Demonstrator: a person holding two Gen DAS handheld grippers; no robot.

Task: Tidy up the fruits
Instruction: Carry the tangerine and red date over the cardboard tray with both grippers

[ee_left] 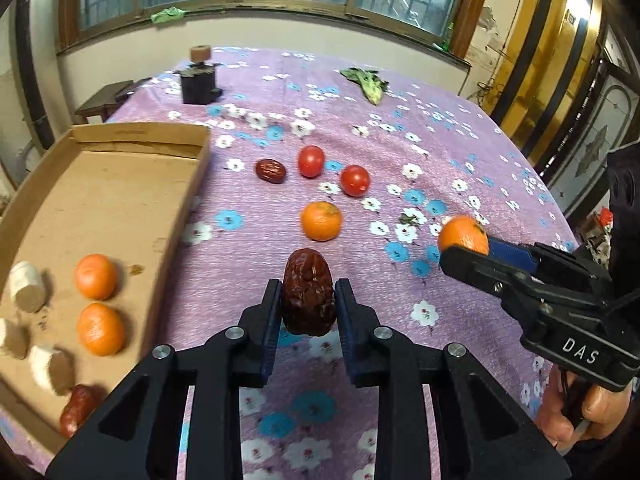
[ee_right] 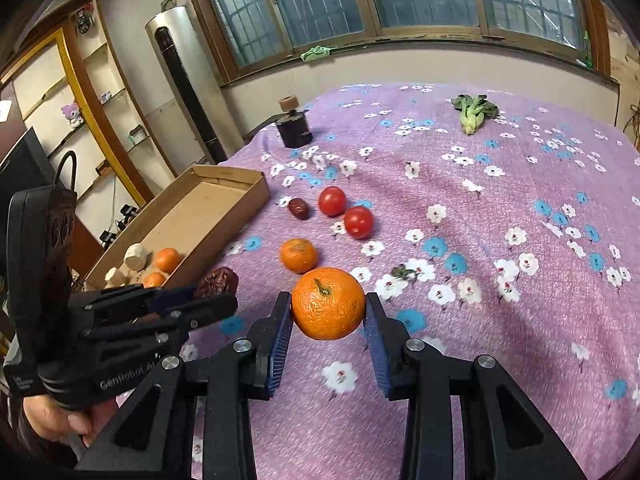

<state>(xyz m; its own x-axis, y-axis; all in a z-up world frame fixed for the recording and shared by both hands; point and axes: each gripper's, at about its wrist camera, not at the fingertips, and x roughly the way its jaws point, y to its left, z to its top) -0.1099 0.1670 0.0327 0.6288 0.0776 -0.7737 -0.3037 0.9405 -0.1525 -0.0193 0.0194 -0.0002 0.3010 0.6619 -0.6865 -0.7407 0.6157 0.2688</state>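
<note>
My left gripper (ee_left: 307, 300) clamps a wrinkled, dark-red jujube (ee_left: 308, 292); my right gripper (ee_right: 327, 312) clamps a bright mandarin (ee_right: 328, 303), stem up. Both fruits hang clear of the flowered desk (ee_right: 500, 320). To finish well, I should carry each level, keeping the pads pressed, to the cardboard tray (ee_left: 120, 200) left of both grippers, releasing low beside the two mandarins (ee_left: 98, 304) already inside, clear of the pale cylinders (ee_left: 28, 286).

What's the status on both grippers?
Left gripper shut on date. Right gripper shut on orange. Both lifted; box path unobstructed.
</note>
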